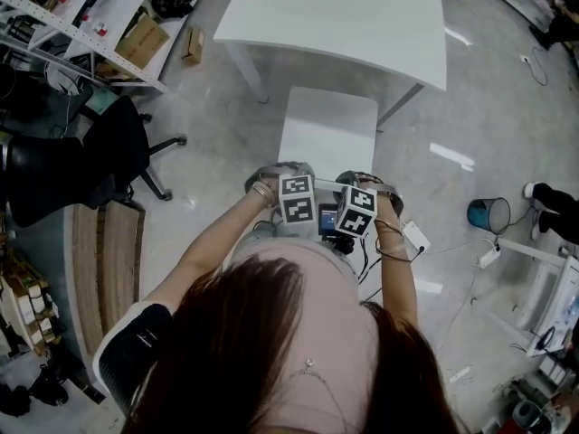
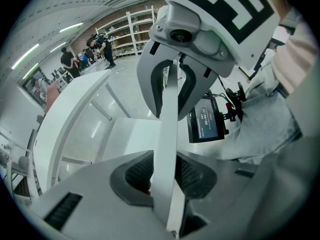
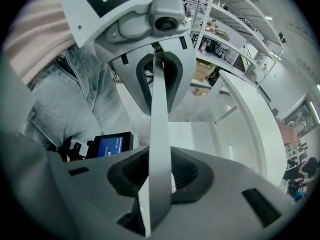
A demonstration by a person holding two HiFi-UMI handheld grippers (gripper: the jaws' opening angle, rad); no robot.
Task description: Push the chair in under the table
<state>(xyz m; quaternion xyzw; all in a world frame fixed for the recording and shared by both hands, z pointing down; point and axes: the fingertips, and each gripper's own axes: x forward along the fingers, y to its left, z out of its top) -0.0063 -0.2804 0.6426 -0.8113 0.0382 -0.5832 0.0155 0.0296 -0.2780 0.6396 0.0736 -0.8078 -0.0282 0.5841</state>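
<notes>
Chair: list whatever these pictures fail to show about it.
Legs: head view, hidden beneath the seat.
Backrest: head view, covered by the marker cubes.
Table, far edge: head view, cut off by the top border.

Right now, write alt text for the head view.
Seen from above, a person holds the left gripper and right gripper clamped on the back of a white chair, its seat facing a white table just ahead. A black office chair stands at left, a teal bin at right.
</notes>
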